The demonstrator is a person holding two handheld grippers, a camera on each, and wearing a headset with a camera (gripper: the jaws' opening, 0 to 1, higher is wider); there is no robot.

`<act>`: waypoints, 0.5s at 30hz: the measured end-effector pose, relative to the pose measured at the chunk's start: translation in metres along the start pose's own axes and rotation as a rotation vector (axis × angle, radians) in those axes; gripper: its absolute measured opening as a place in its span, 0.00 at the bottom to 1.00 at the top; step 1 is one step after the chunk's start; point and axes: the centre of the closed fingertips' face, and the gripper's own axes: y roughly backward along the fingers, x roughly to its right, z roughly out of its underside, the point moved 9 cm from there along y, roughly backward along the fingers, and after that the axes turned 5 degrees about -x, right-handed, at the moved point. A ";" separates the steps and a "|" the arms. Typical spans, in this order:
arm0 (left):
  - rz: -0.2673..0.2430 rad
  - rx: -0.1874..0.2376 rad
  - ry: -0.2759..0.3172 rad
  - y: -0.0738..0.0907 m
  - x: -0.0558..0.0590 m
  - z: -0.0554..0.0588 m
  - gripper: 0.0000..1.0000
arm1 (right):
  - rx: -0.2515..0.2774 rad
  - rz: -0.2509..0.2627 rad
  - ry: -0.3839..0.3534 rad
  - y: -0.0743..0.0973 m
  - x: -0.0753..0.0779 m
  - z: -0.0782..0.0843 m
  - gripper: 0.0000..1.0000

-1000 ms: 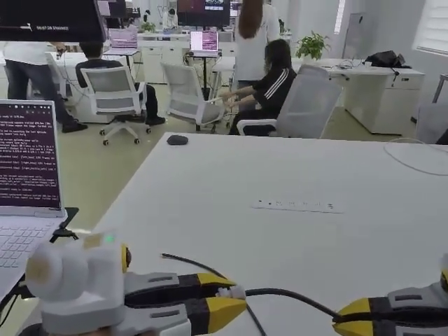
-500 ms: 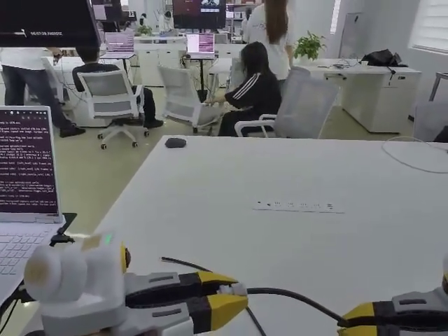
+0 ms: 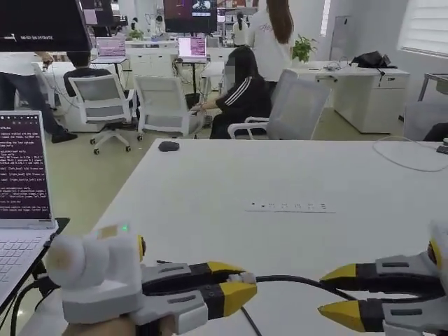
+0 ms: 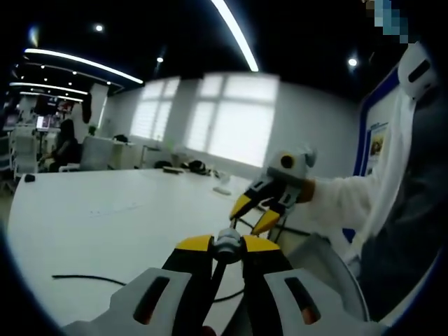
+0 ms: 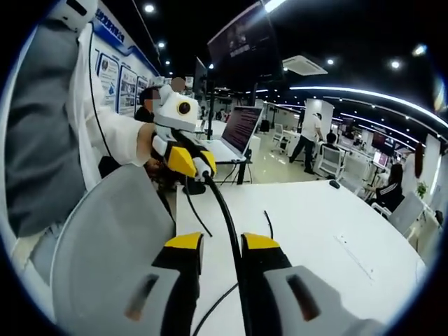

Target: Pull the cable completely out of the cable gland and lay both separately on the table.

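Left gripper (image 3: 246,281) is clenched on the gland (image 4: 225,244), small and grey, pinched right at the yellow tips. I hold it low over the near edge of the table (image 3: 294,175), I judge so that the gland cannot follow when the cable is drawn. The cable (image 3: 294,280) is black and thin and appears to pass through the gland. One run leaves the tips toward my right gripper (image 3: 327,292), and a slack tail trails onto the table beside the left gripper. The right gripper faces the left one nose to nose, near it but apart, lined up with the cable so a pull would run straight out of the gland's bore. Its jaws stand parted, the gap clearly wider than the cable. In the right gripper view the cable lies along that gap, between the jaws. I cannot tell if it brushes either pad, and nothing is gripped there. Nothing is separated or laid down yet. Next I need to close on the cable, close to the gland.
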 end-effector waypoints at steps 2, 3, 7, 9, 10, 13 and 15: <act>0.005 -0.012 -0.010 -0.004 0.001 -0.001 0.16 | 0.004 -0.002 0.037 -0.003 0.000 -0.007 0.21; 0.005 -0.016 -0.015 -0.006 0.002 -0.001 0.16 | 0.005 0.000 0.060 -0.004 0.000 -0.011 0.21; 0.012 -0.028 -0.023 -0.013 0.004 -0.001 0.16 | 0.016 -0.003 0.106 -0.009 -0.001 -0.019 0.21; 0.021 -0.034 -0.028 -0.016 0.007 -0.001 0.16 | 0.018 -0.007 0.119 -0.012 -0.001 -0.019 0.19; 0.023 -0.040 -0.032 -0.018 0.008 0.000 0.16 | 0.016 -0.009 0.130 -0.014 -0.001 -0.019 0.18; 0.032 -0.057 -0.045 -0.021 0.011 0.001 0.16 | 0.012 -0.022 0.139 -0.016 -0.002 -0.019 0.12; 0.037 -0.057 -0.043 -0.022 0.012 0.002 0.16 | 0.008 -0.036 0.141 -0.017 -0.004 -0.018 0.07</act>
